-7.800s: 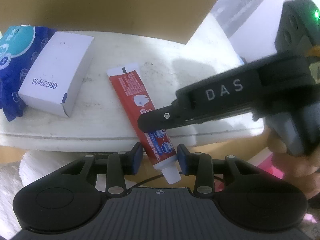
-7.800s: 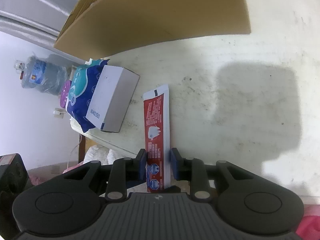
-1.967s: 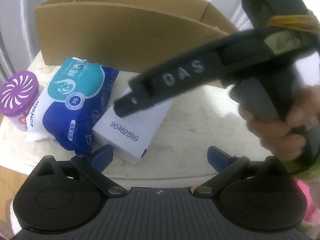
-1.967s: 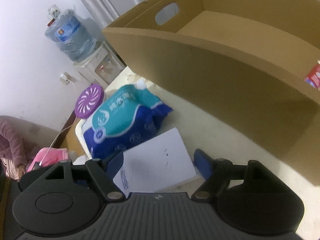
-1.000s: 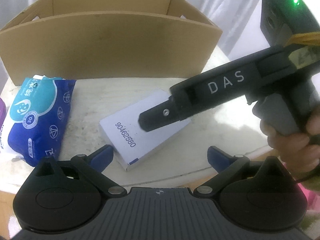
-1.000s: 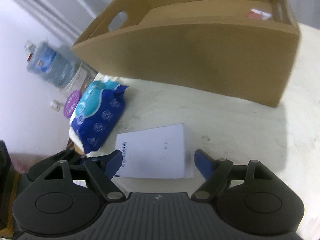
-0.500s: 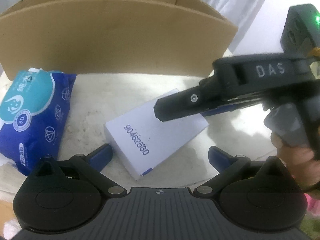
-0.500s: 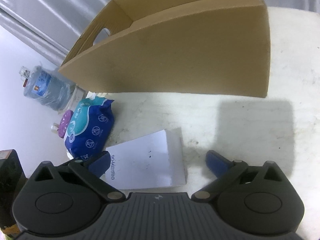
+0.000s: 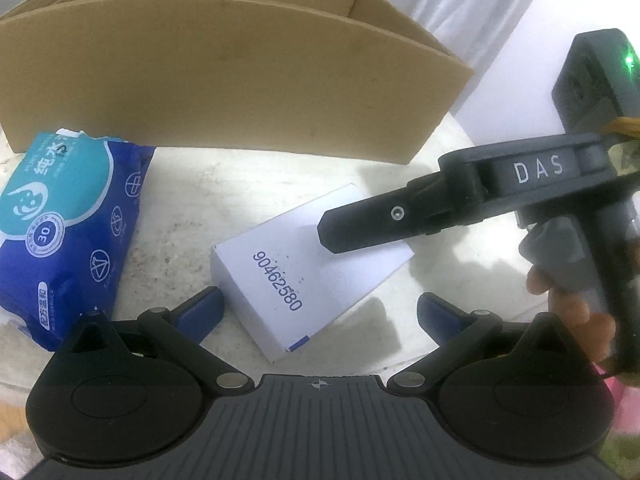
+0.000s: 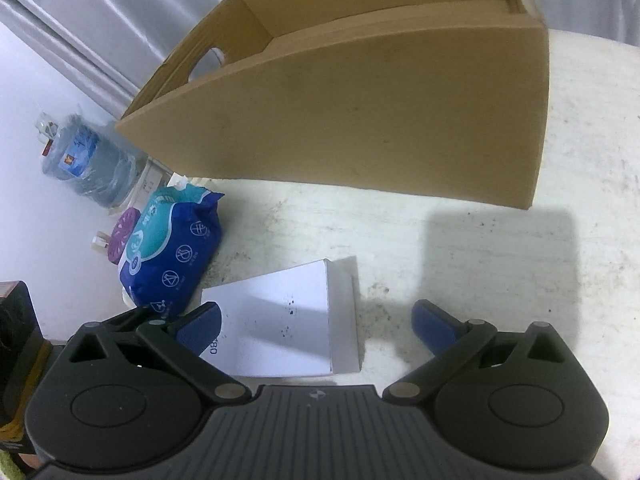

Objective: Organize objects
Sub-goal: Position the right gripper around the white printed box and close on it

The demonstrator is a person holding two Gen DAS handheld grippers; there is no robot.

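A white carton printed 90462580 lies flat on the white table, near its front edge. My left gripper is open, its blue pads either side of the carton's near end. My right gripper is open too, low over the same carton, which lies between its pads. In the left wrist view the right gripper's black finger reaches over the carton's far end. A blue pack of wet wipes lies to the left. The open cardboard box stands behind.
A purple round air freshener stands at the table's left edge beside the wipes. A water bottle on a dispenser stands beyond the table. The table runs bare to the right of the carton. The box has a hand hole.
The toothpaste tube, held earlier, is gone from the table. Over the last second both open grippers have closed in on the white carton, which has turned slightly.
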